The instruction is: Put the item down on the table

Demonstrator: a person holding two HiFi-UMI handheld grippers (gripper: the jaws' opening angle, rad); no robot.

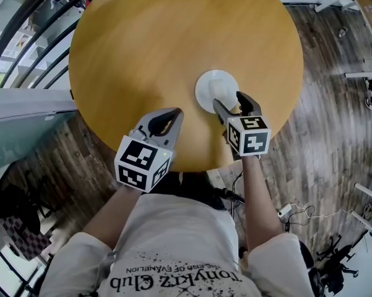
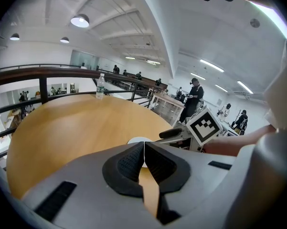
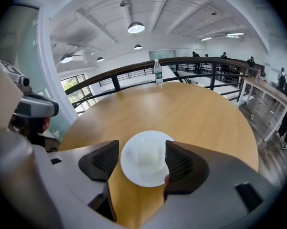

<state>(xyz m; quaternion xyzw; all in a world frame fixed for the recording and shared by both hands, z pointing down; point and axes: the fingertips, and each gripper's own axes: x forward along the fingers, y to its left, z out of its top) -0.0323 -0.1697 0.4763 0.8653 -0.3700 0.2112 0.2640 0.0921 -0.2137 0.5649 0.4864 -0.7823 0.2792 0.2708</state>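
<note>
A white round saucer-like item with a raised white middle lies flat on the round wooden table, near its front edge. My right gripper is open, one jaw on each side of the item's near half. In the right gripper view the item fills the gap between the black pads, and its right rim runs close to the right-hand pad. My left gripper hovers over the table's front edge to the item's left, shut and empty. In the left gripper view a sliver of the item shows past the closed jaws.
A clear water bottle stands at the table's far edge, by a dark railing. Several people stand in the background beyond the railing. Wood-look floor with cables lies to my right. The table's near edge runs just under both grippers.
</note>
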